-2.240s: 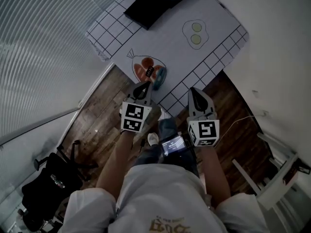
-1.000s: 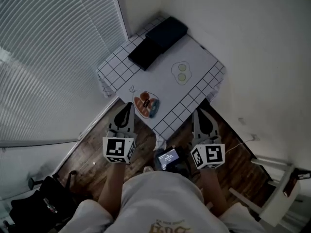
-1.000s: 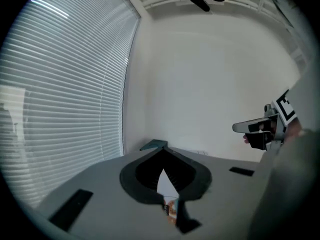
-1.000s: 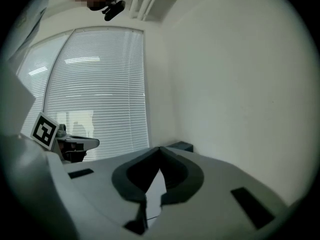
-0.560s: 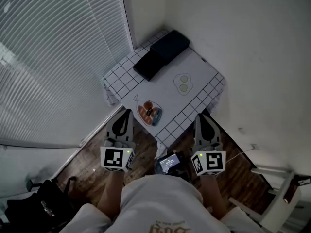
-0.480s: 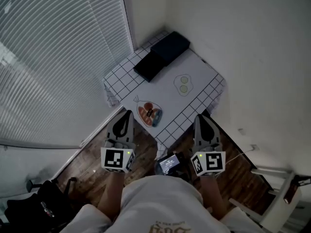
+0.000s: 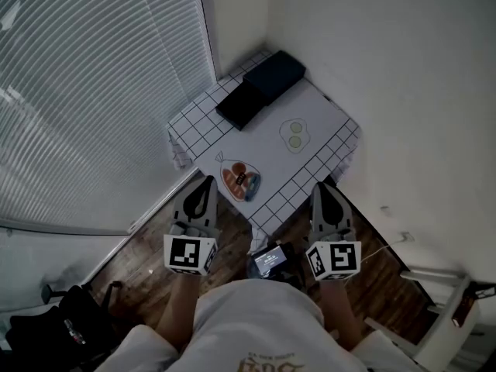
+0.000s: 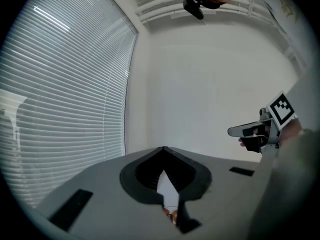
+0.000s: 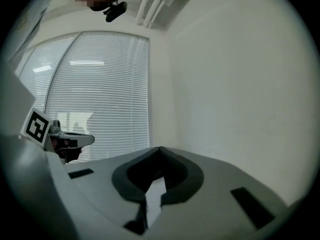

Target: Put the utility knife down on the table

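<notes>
The white desk (image 7: 314,118), covered in a grid-patterned cloth, is standing in the room's corner at 12 o'clock from the person. Two dark flat boxes (image 7: 260,87) are sitting at its far edge.

The left gripper (image 7: 206,186) and the right gripper (image 7: 322,191) are both hovering over the dark wooden floor (image 7: 147,242), just short of the desk's near edges. In each gripper view the jaws are meeting at their tips with nothing between them, so both grippers are clenched and empty.

A small orange-and-blue object (image 7: 242,183), judged to be the utility knife, is lying on the desk near its front corner, over a fish outline drawn on the cloth. It is touching neither gripper. Its long axis appears to be running from about 11 to 5 o'clock, though it is too small for certainty.

It is lying at about 3 o'clock from the left gripper's tips and at 9 o'clock from the right gripper's tips. The left gripper is the nearer of the two. The put-down is judged complete.
</notes>
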### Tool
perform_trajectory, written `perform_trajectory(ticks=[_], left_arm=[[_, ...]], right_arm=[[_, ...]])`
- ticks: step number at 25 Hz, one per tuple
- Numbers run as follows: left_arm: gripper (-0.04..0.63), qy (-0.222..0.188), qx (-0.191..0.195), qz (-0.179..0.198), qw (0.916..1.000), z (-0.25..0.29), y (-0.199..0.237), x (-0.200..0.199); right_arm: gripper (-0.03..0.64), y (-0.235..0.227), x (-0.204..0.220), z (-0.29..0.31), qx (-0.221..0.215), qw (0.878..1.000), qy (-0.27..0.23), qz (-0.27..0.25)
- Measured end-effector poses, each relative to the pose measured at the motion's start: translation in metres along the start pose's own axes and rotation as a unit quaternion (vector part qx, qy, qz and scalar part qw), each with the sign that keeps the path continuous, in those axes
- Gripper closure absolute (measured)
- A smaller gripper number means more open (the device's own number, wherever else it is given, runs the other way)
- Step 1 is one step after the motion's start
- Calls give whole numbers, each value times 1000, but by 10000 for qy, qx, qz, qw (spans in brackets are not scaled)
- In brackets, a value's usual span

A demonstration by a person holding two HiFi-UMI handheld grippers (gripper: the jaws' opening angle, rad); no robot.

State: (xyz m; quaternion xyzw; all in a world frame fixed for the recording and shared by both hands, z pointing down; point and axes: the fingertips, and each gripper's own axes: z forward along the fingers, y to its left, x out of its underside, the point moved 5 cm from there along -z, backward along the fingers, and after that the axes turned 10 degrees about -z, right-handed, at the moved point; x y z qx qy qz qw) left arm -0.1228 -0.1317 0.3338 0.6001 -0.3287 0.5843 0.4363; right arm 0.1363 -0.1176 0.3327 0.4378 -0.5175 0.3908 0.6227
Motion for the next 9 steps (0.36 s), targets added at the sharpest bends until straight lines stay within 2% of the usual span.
perform_trajectory(ticks=[9], left_arm=[[588, 185, 139, -59, 9997, 8, -2, 9]], right_arm=[[609, -2, -6, 6, -36, 10000, -60, 45]])
